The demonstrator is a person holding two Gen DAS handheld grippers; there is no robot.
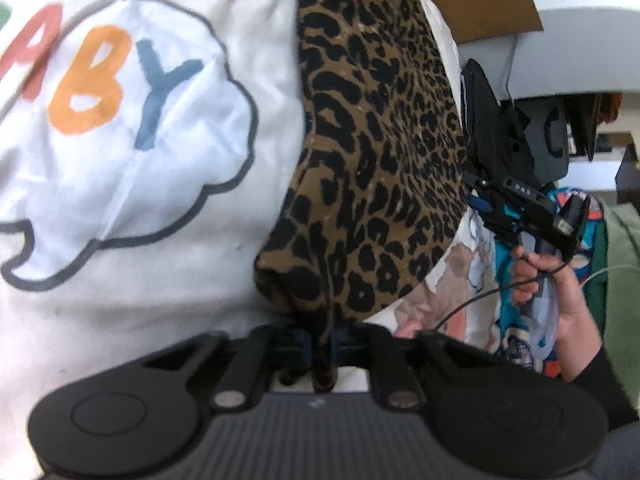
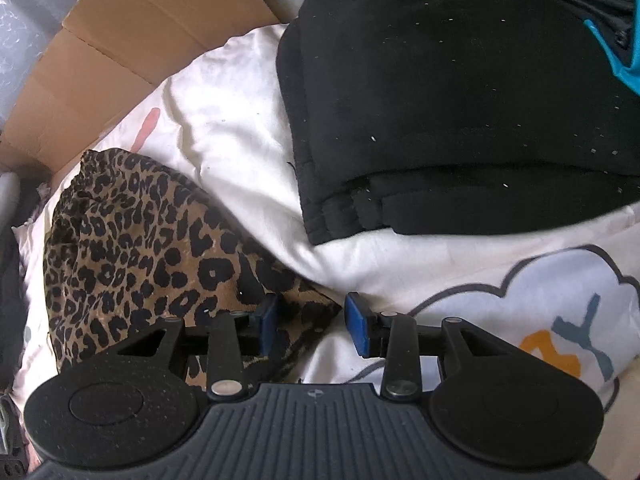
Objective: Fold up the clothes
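A leopard-print garment [image 1: 380,160] lies in a strip across a white sheet with a cloud print and coloured letters [image 1: 120,100]. My left gripper [image 1: 320,356] is shut on the near end of the leopard cloth, which bunches up between its pads. In the right wrist view the same garment [image 2: 140,248] spreads out at the left, and one pointed corner lies between the blue pads of my right gripper [image 2: 312,326]. That gripper is open, its pads clear of the cloth. In the left wrist view a hand [image 1: 560,292] holds the right gripper [image 1: 480,200] at the garment's far edge.
A folded black garment [image 2: 460,100] rests on the white sheet [image 2: 240,128] beyond the right gripper. A cardboard box [image 2: 140,40] stands at the back left. Colourful printed cloth [image 1: 516,320] and green fabric [image 1: 624,260] lie at the right of the left wrist view.
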